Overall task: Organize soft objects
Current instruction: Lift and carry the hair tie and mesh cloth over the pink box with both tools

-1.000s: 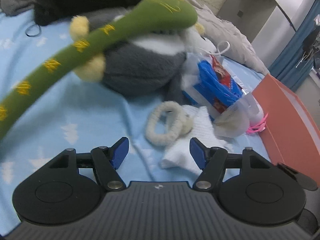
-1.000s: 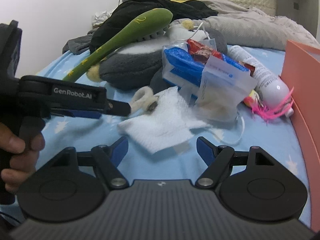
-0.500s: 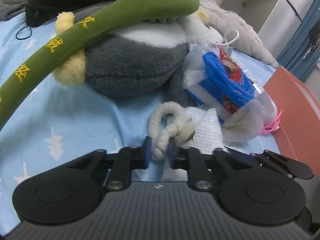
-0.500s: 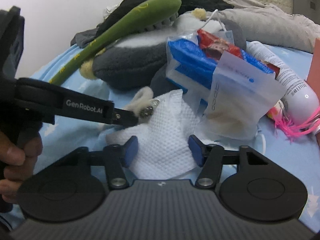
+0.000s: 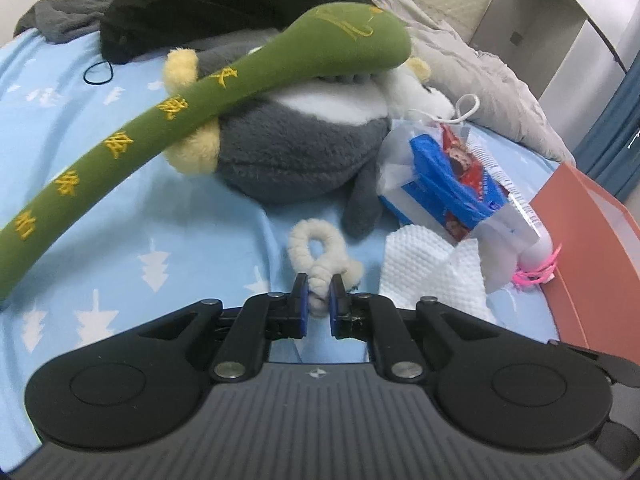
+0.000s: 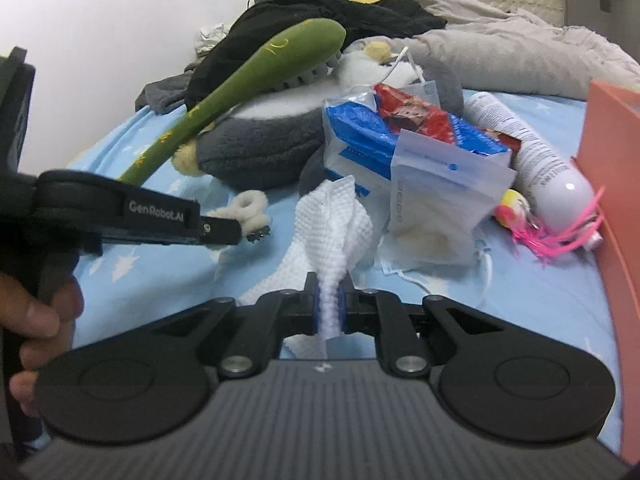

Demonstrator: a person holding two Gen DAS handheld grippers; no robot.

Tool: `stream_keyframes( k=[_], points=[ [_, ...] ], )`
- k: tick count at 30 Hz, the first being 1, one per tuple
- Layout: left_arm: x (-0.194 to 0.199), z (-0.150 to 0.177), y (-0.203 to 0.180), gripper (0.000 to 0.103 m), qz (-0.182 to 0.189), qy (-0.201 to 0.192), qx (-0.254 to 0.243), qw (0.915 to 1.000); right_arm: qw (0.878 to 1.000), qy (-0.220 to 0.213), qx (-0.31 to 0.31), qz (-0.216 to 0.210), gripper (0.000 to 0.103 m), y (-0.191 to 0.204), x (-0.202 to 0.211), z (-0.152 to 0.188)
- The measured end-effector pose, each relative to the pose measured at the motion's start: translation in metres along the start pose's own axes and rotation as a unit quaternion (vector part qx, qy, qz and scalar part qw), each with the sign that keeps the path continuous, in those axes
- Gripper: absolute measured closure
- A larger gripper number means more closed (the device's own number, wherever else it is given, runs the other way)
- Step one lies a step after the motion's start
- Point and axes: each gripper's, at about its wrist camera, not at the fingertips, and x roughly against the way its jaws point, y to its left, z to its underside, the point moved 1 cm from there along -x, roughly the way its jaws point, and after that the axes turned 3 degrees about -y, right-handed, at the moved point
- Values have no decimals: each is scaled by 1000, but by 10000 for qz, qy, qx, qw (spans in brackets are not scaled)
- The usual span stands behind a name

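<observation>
- The left gripper (image 5: 319,294) is pinched tight on a fluffy cream loop (image 5: 316,254). The loop sits near the middle of the bed (image 5: 120,208), just in front of the grey plush toy (image 5: 296,152).
- The right gripper (image 6: 330,300) is closing, and its blue pads squeeze a bunched-up white cloth (image 6: 332,224).
- The cloth is beside the loop and touches a clear bag (image 6: 436,208).
- A long green plush (image 5: 192,116) leans on the grey toy.
- An orange box (image 5: 592,264) stands at the bed's right edge.

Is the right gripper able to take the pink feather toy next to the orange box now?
Probably not yet: the right gripper is closing on the white cloth, so its fingers are occupied. The pink feather toy itself lies uncovered.
</observation>
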Motion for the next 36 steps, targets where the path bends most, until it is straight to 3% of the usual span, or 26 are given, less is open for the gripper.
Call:
stream_keyframes(
  k=[20, 27, 36],
  points=[
    [82, 48, -48, 91, 51, 407, -291, 9987, 9967, 52, -206, 779, 90, -15, 108, 21],
    [112, 53, -63, 91, 106, 392, -427, 9983, 9943, 109, -378, 992, 90, -15, 139, 27],
    [138, 44, -85, 91, 355, 296, -503, 9977, 9920, -139, -480, 1162, 90, -19, 176, 14]
  ],
)
